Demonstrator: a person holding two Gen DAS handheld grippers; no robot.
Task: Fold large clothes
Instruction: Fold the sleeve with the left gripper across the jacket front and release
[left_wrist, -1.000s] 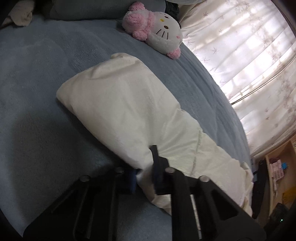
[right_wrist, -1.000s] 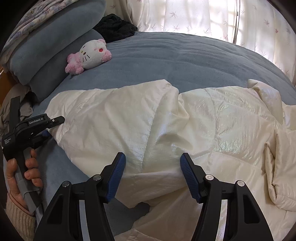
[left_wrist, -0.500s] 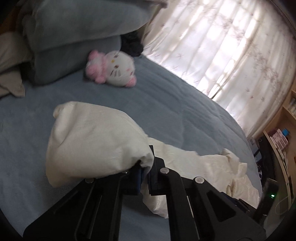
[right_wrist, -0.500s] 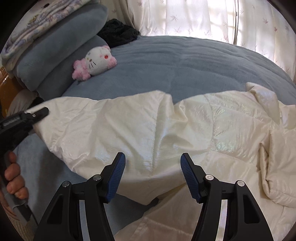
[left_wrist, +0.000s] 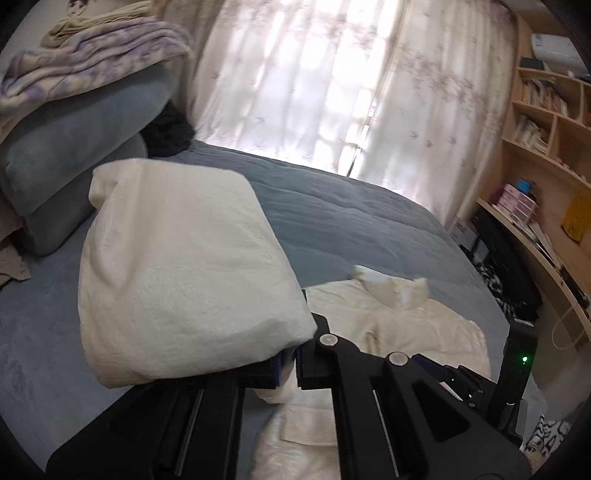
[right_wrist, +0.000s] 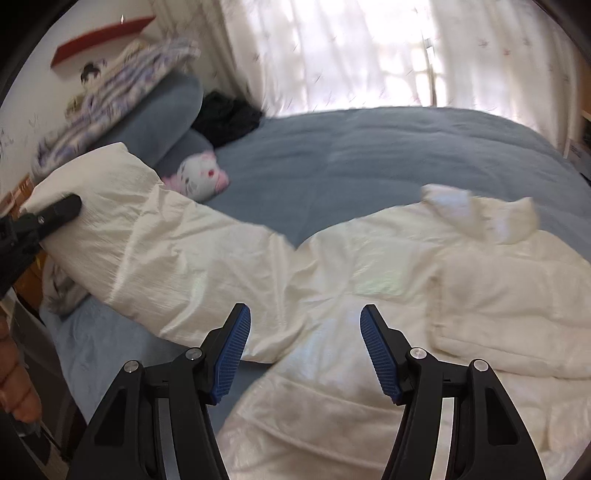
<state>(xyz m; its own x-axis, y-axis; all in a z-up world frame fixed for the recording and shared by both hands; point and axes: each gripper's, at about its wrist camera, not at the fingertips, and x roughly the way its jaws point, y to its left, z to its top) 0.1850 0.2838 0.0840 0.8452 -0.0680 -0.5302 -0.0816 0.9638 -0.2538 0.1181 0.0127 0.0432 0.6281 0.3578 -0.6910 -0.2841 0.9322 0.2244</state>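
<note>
Indoors: blue bed (right_wrist: 369, 155), sunlit curtains (left_wrist: 314, 81); left tool (left_wrist: 286, 363) pinching jacket sleeve (left_wrist: 177, 266); right tool (right_wrist: 304, 354) spread.

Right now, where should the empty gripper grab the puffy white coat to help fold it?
My guess: the hem edge of the coat, just below the open right gripper, coming straight down from above. The cloth lies flat there with a loose edge on the bed. The left gripper already holds the raised sleeve, so the body needs the other grip.
</note>
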